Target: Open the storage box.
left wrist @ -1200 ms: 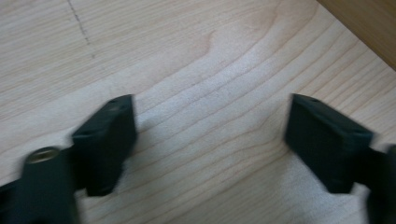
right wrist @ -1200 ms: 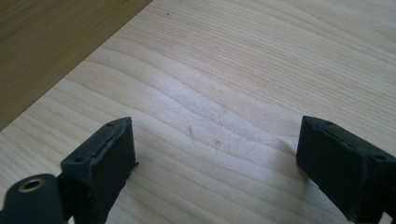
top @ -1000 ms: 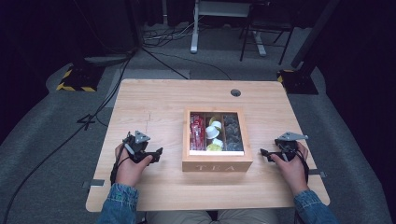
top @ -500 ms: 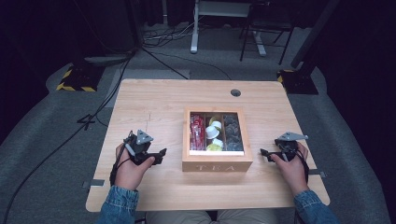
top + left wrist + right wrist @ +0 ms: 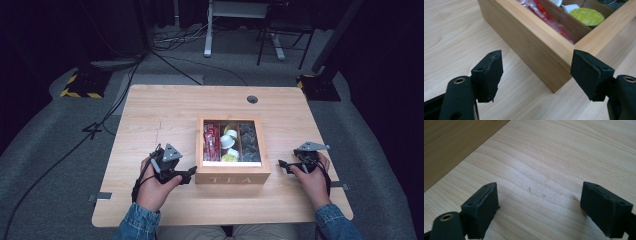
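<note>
A wooden tea box marked TEA stands in the middle of the table, its top showing red packets, white and yellow-green capsules and dark packets. My left gripper is open, its jaws close to the box's front left corner. In the left gripper view the red packets and a yellow-green capsule lie just past the box wall. My right gripper is open over bare tabletop to the right of the box, with the box's side at the upper left of the right gripper view.
The light wooden table has a cable hole at the back. Past it lie grey floor, cables, a desk leg and a chair base. Bare wood stretches on both sides of the box.
My left gripper has crept right, closing in on the box's front left corner. The right gripper has stayed where it was.
</note>
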`<move>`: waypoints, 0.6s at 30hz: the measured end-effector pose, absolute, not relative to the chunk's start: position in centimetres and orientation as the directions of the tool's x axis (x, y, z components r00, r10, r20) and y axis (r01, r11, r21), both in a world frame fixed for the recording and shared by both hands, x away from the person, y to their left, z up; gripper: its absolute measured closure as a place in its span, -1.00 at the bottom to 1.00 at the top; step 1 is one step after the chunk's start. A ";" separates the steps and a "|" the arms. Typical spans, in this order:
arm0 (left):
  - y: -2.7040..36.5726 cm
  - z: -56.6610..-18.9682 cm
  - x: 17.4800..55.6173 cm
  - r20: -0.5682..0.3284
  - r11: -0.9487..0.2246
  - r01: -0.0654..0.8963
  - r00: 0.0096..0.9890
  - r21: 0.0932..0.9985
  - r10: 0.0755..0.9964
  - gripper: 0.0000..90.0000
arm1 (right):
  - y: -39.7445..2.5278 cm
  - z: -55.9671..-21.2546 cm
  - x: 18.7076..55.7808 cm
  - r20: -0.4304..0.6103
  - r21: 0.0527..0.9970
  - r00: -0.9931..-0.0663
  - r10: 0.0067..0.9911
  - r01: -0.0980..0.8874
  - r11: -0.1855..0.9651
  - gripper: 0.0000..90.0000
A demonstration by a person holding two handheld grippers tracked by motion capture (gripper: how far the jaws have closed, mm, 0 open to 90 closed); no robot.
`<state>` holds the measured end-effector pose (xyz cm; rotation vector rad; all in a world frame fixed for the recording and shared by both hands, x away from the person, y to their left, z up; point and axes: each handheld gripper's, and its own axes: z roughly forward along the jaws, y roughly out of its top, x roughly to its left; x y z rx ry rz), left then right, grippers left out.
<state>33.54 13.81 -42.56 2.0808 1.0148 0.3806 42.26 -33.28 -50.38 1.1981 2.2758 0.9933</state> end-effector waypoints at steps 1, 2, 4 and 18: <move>13.7 -42.5 33.4 -0.049 -0.389 0.531 0.635 0.753 0.771 -0.37 | -33.3 -50.4 42.3 -0.008 0.736 -0.563 0.826 0.556 0.386 -0.67; 13.7 -42.5 33.4 -0.049 -0.389 0.531 0.635 0.753 0.771 -0.37 | -33.3 -50.4 42.3 -0.008 0.736 -0.563 0.826 0.556 0.386 -0.67; 13.6 -42.2 33.1 -0.073 -0.382 0.527 0.652 0.759 0.755 -0.41 | -33.3 -50.4 42.3 -0.007 0.736 -0.563 0.826 0.556 0.386 -0.67; 11.6 -43.3 32.6 -0.093 -0.392 0.506 0.694 0.768 0.714 -0.26 | -33.3 -50.4 42.3 -0.008 0.736 -0.563 0.826 0.556 0.386 -0.67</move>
